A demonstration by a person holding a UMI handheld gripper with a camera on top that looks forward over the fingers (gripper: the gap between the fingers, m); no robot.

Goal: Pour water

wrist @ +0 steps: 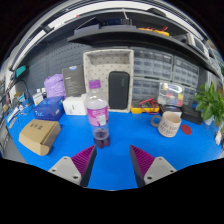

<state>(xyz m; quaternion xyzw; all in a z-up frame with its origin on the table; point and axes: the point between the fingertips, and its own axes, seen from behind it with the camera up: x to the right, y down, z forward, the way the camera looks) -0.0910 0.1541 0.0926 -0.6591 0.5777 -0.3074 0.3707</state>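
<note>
Bottle (97,117) stands on blue table (190,145), shelving (130,40) behind.

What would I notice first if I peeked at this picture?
Probably the bright blue table that fills the middle, with a clear plastic bottle with a pink label standing just ahead of the gripper, whose open pink-padded fingers reach toward it. To the bottle's right stands a cup with a green plant beyond it, and to its left lies a brown cardboard box.
</note>
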